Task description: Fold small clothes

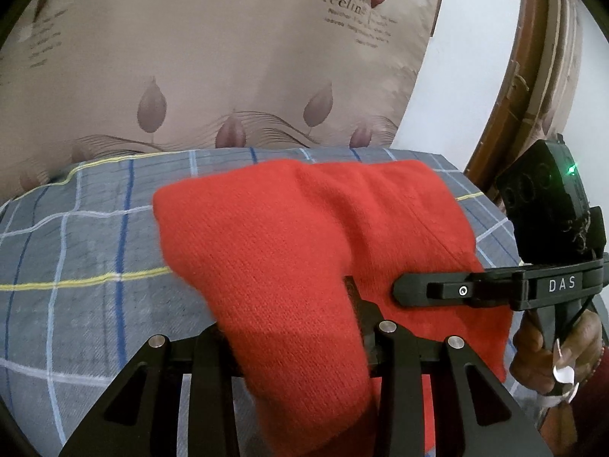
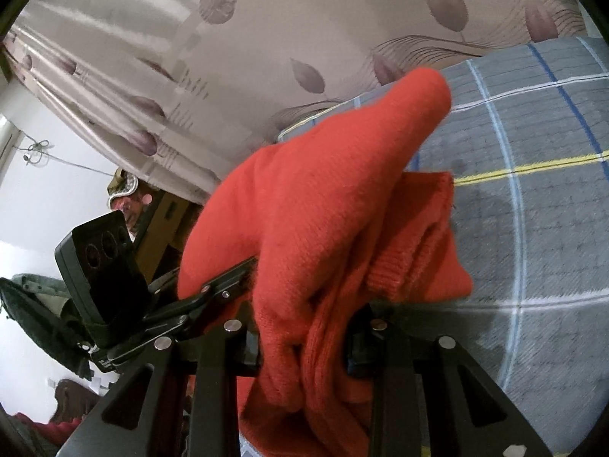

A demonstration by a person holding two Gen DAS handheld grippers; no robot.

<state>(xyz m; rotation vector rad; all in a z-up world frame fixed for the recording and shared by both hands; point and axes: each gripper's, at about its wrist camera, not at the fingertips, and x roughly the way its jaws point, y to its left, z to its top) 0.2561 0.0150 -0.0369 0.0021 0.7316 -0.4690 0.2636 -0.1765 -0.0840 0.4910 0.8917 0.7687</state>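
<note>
A red knitted garment [image 1: 304, 251] is held raised over the grey checked bedsheet [image 1: 76, 243], filling the centre of both views; a fold appears to be in hand. Next, the lifted edge would need carrying across and laying flat. The left gripper [image 1: 293, 346] is clamped on bunched knit at lower centre. The right gripper [image 2: 304, 346] is likewise closed on gathered folds.

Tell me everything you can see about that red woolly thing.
The red knitted garment looks like soft, fine-ribbed wool with a thicker ribbed cuff or hem. It is bunched and doubled over, partly lifted above the grey checked bedsheet. The left claw and the right claw each pinch a gathered edge, and loose folds droop between and below them.
</note>
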